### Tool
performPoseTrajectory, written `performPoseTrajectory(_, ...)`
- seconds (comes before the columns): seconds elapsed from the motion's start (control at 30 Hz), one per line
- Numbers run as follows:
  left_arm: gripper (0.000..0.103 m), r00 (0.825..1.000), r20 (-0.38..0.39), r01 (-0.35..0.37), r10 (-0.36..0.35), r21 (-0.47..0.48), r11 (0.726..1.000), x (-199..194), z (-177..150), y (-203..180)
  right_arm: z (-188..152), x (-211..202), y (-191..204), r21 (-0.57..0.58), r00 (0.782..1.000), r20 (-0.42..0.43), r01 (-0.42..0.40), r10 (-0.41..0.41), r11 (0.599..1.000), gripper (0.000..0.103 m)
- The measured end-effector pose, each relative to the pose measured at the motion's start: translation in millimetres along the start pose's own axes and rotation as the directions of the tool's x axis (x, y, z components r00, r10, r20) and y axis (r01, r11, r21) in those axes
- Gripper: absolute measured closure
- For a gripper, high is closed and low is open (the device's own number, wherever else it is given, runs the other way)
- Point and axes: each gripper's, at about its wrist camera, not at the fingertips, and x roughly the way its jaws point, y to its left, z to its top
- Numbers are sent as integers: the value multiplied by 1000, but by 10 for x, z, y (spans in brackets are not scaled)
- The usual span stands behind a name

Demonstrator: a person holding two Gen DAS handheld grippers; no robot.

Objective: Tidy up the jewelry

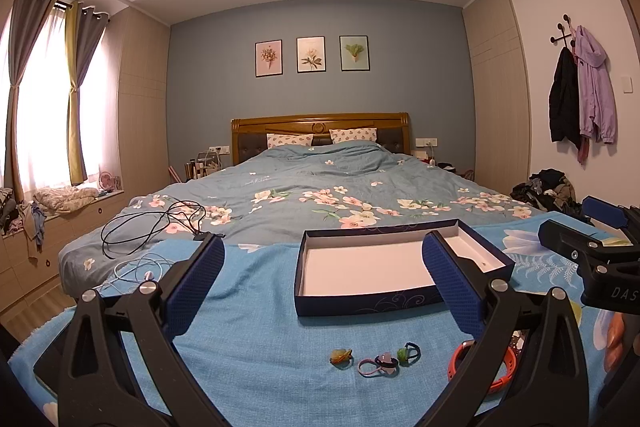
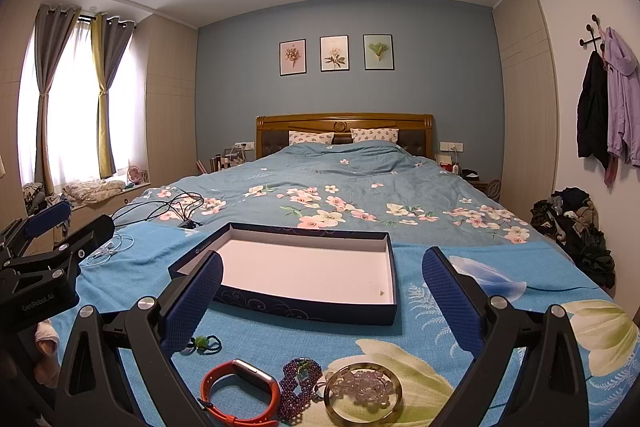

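Note:
An empty dark-blue box [image 1: 368,301] [image 2: 304,311] with a white inside lies on the blue floral cloth. In the left wrist view, an amber hair tie [image 1: 341,355], a pink and purple one [image 1: 380,363] and a green one [image 1: 408,351] lie in a row in front of it. My left gripper [image 1: 322,277] hovers open above them. The right wrist view shows an orange wristband [image 2: 240,393], a purple bead bracelet [image 2: 298,389], a bangle [image 2: 362,393] with pale beads inside, and the green hair tie [image 2: 205,343]. My right gripper [image 2: 322,287] is open above these.
The cloth covers the foot of a large bed [image 1: 320,179]. A black cable [image 1: 160,223] and white earphones [image 1: 136,269] lie to the left. A clothes pile [image 2: 576,227] sits at the right wall. A person's fingers [image 2: 44,343] show at the left edge.

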Motion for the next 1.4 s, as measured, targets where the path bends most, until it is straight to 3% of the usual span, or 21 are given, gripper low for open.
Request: performPoseTrajectory(1.4,6,1000,-9,4,-4,-5,1000,40,-38,11,0,35,11,-2,1000,-7,-4,4,1000,7)
